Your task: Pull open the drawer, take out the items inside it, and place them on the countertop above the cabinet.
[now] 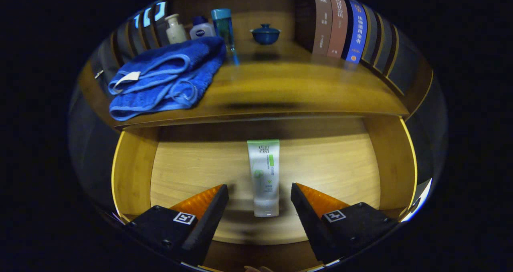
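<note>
Tube (264, 176) lies flat on the drawer (192, 164) floor, cap end toward the gripper (259, 194), its lower part sitting between the two fingers, which are spread wide and touch nothing: tool released, no grasp yet. Drawer is pulled open, so step one looks done. One tube is the only item seen inside, though the back of the drawer is hidden under the countertop (280, 87) edge. Left to do, by my read: close on the tube, lift it out, set it on the countertop. Towel (164, 77), blue and folded, lies on the countertop's left part with one corner hanging over the front edge; could be a drawer item already moved, cannot tell. Behind it: two white bottles (176, 28), one clear blue bottle (224, 27), one small blue lidded bowl (265, 33) mid-back. Row of books (340, 27) upright at the right, roughly six spines, far ones too dark to count surely. Middle of the countertop is bare, room enough for the tube.
</note>
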Demonstrator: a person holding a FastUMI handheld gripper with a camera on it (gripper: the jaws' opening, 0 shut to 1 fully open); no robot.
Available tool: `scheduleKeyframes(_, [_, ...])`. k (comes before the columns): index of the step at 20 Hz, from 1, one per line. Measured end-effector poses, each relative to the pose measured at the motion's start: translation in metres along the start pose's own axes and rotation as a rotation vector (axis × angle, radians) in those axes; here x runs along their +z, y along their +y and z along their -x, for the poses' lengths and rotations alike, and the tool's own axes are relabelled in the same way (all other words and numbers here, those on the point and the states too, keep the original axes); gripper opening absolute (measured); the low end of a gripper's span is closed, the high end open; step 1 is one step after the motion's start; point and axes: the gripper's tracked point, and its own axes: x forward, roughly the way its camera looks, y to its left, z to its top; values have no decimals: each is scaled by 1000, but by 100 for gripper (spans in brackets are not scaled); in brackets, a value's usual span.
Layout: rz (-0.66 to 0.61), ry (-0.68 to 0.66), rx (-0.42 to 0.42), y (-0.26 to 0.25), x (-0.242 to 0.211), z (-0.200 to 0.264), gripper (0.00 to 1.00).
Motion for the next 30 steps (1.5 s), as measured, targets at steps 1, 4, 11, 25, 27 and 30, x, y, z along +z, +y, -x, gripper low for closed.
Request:
scheduleKeyframes(1, [-7,29,-6,-2,-4,-4,99])
scheduleKeyframes(4, [-3,104,-20,-5,-16,-18,99])
scheduleKeyframes(11, [6,205,-59,-13,-35,-36,92])
scheduleKeyframes(25, [-33,152,8,-15,-36,-13,34])
scheduleKeyframes(27, [-35,113,23,-13,-35,6,34])
scheduleKeyframes(30, [-28,58,52,-8,-36,38,34])
